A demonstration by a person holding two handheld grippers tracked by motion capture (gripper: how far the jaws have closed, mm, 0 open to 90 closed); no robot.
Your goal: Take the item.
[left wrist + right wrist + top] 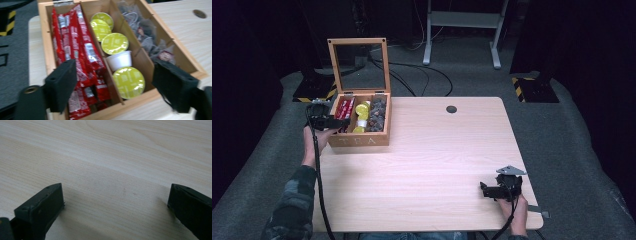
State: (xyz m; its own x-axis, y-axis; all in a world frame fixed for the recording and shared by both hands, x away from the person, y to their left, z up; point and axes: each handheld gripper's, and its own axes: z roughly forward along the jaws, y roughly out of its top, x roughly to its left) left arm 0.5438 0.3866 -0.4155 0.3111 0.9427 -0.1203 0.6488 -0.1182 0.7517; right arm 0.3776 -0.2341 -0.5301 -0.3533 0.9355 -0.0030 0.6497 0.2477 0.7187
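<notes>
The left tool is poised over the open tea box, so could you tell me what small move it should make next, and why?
Probably lower the left tool onto the nearest yellow pod in the tea box. Its jaws stand open with nothing between them, straddling the red sachets and pods. The right tool rests open over bare table.

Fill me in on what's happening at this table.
A person holds a gripper in each hand. The left gripper hovers with open jaws over the near end of an open wooden tea box, above the red sachets and yellow-lidded pods; nothing is gripped yet. The right gripper rests open and empty at the table's near right corner.
</notes>
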